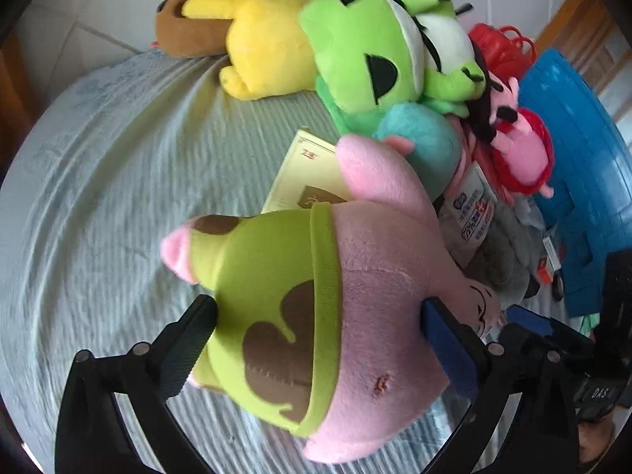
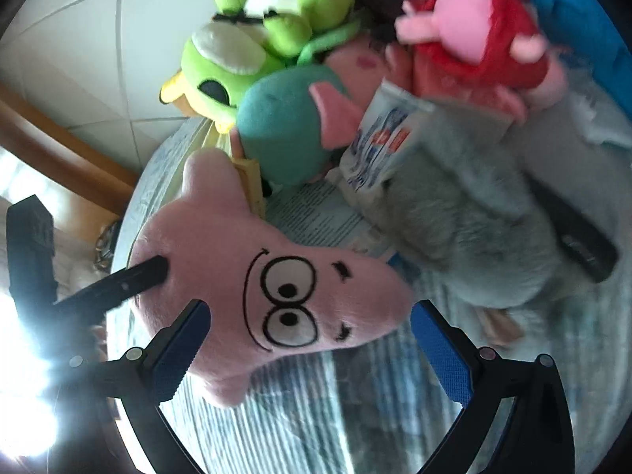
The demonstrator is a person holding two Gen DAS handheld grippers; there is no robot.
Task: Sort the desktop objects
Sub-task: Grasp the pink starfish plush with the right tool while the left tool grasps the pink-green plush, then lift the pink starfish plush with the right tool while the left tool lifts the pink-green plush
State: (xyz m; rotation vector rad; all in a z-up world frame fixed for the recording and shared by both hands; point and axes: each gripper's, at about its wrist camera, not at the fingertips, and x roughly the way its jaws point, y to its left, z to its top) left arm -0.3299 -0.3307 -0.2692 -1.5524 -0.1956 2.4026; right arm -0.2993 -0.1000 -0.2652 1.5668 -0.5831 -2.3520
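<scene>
Striped grey-blue cloth [image 1: 98,158] covers the round tabletop, with white floor tiles [image 1: 98,8] beyond its far edge. Star plush [image 1: 375,276], pink with green, brown-patched shorts, lies on the cloth at the near edge of the toy pile, face turned toward the right wrist camera. Left gripper [image 1: 318,304] points steeply down and straddles the star across its waist. Its jaws are spread wide, one black pad against the shorts and the blue pad against the pink flank, and the fabric shows no squeeze at either pad. Right gripper [image 2: 312,308] is likewise spread wide at the star's head. Its left pad overlaps the lower edge of the plush, its right pad stands just clear of the pointed tip, and it holds nothing. Behind the star a yellow card [image 1: 304,173] lies flat, partly under one pink arm. Farther back, a teal plush [image 1: 418,138] rests beside the card, with a green frog [image 1: 355,51] piled above it. A yellow plush [image 1: 260,39] and a brown plush [image 1: 185,27] lie at the far rim. A red doll [image 1: 525,158] leans against the blue crate [image 1: 584,177]. A printed pack [image 1: 470,205] rests on a grey plush [image 2: 474,217], with a black bar [image 2: 580,245] just beside it.
</scene>
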